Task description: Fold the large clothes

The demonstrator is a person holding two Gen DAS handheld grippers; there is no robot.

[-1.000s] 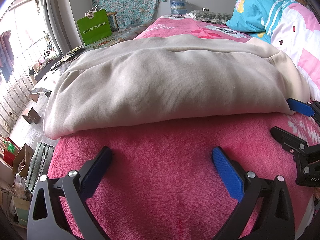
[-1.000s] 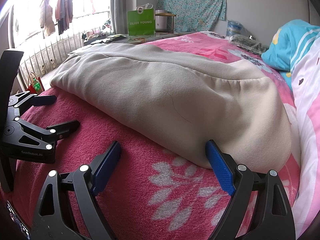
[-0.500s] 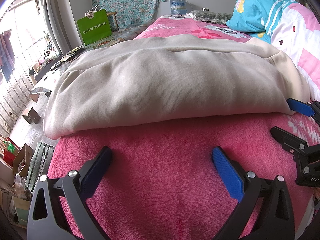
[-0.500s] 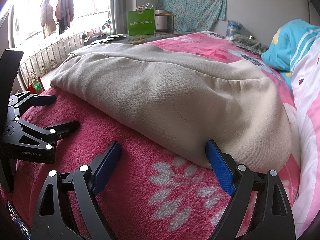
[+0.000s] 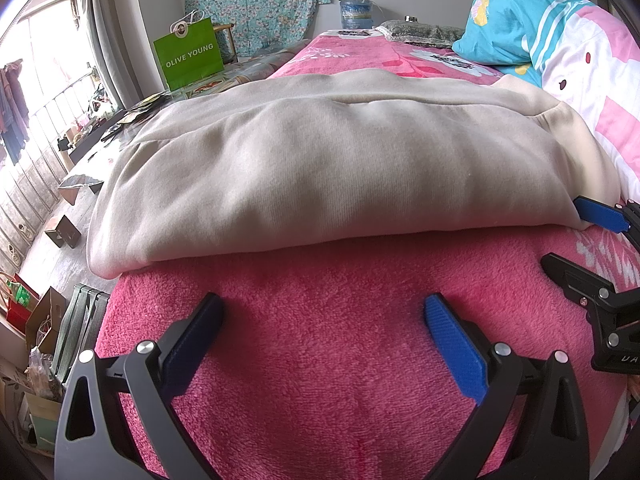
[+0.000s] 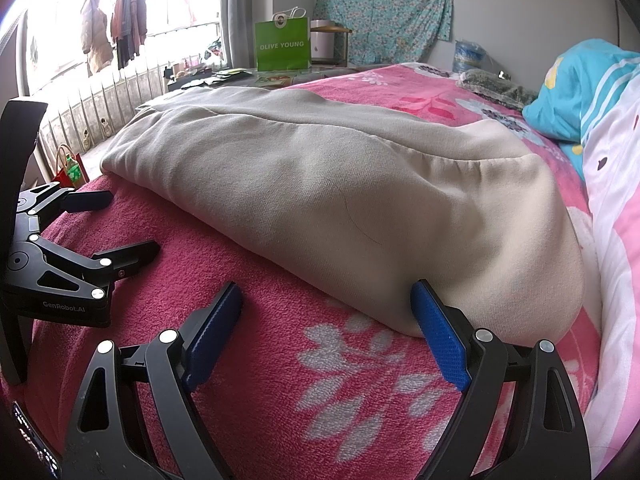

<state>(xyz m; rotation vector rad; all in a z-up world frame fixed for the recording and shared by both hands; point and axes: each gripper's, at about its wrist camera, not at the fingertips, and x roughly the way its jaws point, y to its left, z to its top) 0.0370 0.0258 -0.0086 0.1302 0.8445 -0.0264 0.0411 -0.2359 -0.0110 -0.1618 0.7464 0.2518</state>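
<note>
We are looking at the beige sweatshirt [image 5: 332, 168] lying folded into a long band on the pink fleece blanket [image 5: 340, 340] of the bed, ahead of both sets of jaws and beyond their tips. Its long axis is running crosswise to the way the jaws are pointing, from the bed's window-side edge to the rolled quilt [image 6: 616, 216] on the other side.

The right gripper [image 6: 328, 320] is sitting nearer the work: its jaws are spread wide and gripping nothing, and its right-hand pad is lying just against the sweatshirt's near corner, where the ribbed hem bulges. The left gripper [image 5: 324, 332] is also holding its jaws spread and empty, over bare blanket, with the garment's near folded edge a little way ahead of the tips and the left end of the band off beyond the left jaw.

Both grippers are tilting downward toward the bed, side by side, each visible at the edge of the other's view. We are judging that the next fold calls for taking the band by its ends, so the left jaws have farther to reach forward than the right.
</note>
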